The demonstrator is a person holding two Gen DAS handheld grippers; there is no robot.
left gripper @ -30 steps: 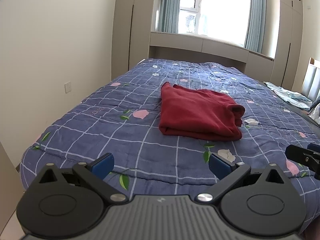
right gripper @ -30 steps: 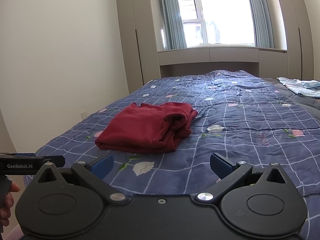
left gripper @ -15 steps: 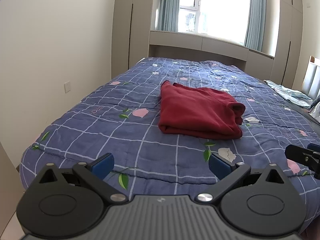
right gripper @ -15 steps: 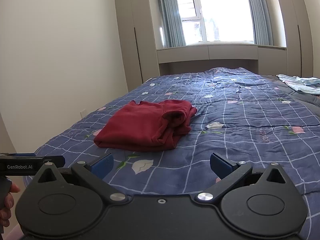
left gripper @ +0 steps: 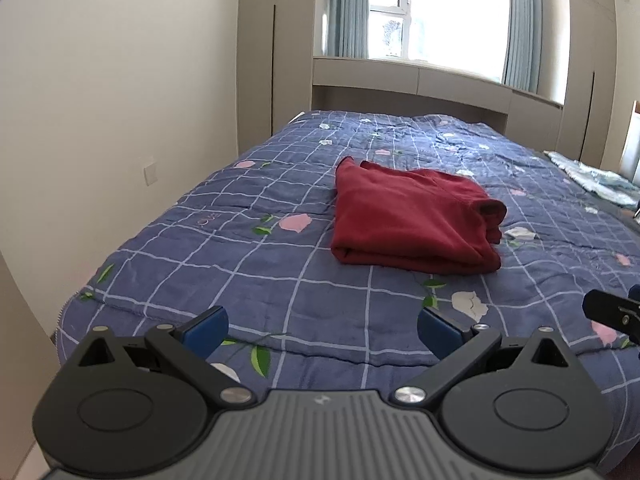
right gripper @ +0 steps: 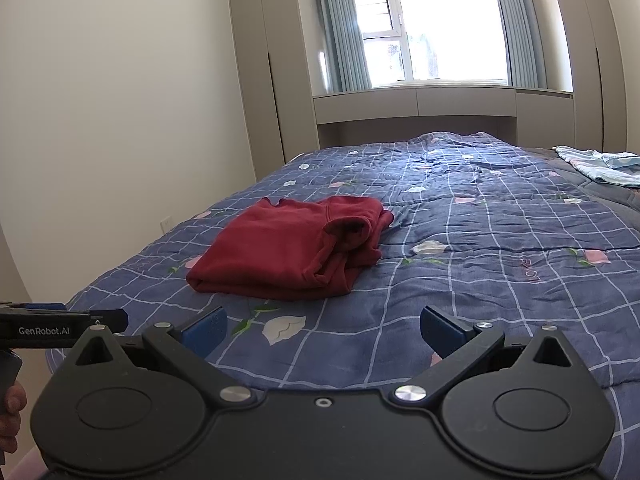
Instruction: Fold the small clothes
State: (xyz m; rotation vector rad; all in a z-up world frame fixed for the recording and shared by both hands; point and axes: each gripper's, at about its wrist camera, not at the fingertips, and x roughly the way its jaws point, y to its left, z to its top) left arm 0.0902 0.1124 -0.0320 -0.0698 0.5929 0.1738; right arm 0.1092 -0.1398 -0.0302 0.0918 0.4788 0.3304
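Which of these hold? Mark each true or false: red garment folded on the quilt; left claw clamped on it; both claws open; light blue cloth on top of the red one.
1. The red garment lies folded on the quilt. True.
2. The left claw is clamped on it. False: it is open and short of the garment.
3. The right claw is also open. True.
4. The light blue cloth lies on the red garment. False: it lies apart, at the bed's far right.
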